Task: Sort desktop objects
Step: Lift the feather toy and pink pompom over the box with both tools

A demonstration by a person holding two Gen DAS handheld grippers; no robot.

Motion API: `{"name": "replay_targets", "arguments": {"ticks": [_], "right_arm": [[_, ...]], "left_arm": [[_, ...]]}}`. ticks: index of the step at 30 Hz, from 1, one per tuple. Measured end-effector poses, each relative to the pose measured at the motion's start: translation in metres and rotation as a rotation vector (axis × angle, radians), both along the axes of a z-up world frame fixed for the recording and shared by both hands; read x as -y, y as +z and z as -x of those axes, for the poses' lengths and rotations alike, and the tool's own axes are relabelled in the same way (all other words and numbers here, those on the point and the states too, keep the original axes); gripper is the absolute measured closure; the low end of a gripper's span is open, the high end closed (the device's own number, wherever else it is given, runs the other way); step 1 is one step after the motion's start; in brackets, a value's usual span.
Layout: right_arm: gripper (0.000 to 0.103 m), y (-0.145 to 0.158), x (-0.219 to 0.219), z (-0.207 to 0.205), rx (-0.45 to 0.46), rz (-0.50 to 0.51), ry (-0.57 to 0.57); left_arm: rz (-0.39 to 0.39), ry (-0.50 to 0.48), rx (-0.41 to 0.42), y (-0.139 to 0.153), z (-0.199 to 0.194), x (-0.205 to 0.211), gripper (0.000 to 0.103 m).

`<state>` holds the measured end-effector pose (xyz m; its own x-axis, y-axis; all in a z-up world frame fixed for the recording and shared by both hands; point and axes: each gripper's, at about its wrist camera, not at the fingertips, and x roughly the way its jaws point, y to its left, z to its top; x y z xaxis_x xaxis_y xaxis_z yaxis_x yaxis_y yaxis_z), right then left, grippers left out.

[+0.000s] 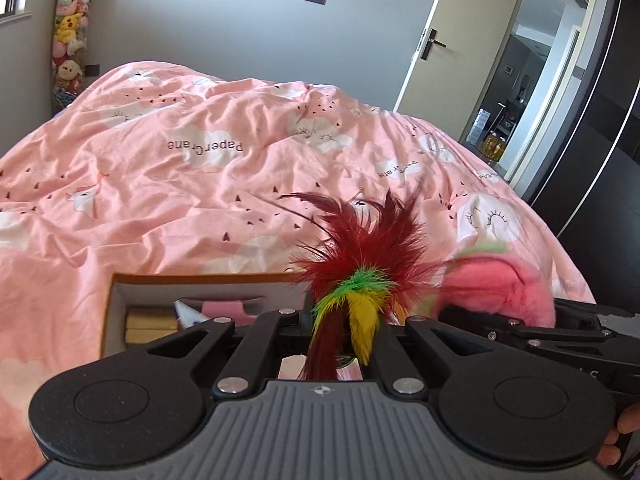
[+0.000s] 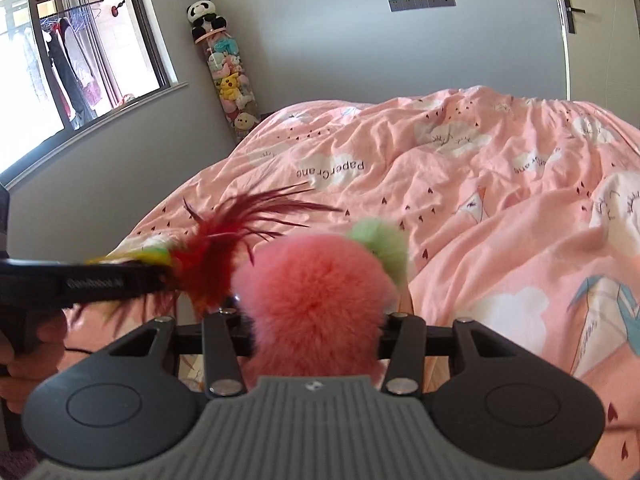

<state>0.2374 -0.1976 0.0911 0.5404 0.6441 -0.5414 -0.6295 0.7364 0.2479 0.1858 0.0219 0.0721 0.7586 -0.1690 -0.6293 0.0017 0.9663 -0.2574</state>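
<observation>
Beneath left gripper [image 1: 344, 320] only: box [image 1: 116, 300]

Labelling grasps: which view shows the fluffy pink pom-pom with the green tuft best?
Right wrist: the fluffy pink pom-pom with the green tuft fills the centre, whole and close. Left wrist shows only a blurred part at its right.

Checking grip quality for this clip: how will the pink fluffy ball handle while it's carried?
The pink fluffy ball probably squashes easily: fur bulges past the right gripper. It looks light for its size. Its round shape suggests it would roll if dropped onto the bedspread.
</observation>
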Motion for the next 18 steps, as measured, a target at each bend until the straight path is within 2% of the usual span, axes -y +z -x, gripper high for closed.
{"name": "replay_targets", "arguments": {"ticks": [7, 18], "right_arm": [[0.055, -0.016, -0.016, -0.025, -0.028, 0.049, -0.001], [0.055, -0.041, -0.026, -0.048, -0.081, 0.091, -0.002]], "left_arm": [[-0.002, -0.026, -0.075, -0.034, -0.042, 0.006, 0.102], [-0.032, -0.053, -0.18, -0.071, -0.069, 0.006, 0.101]]}}
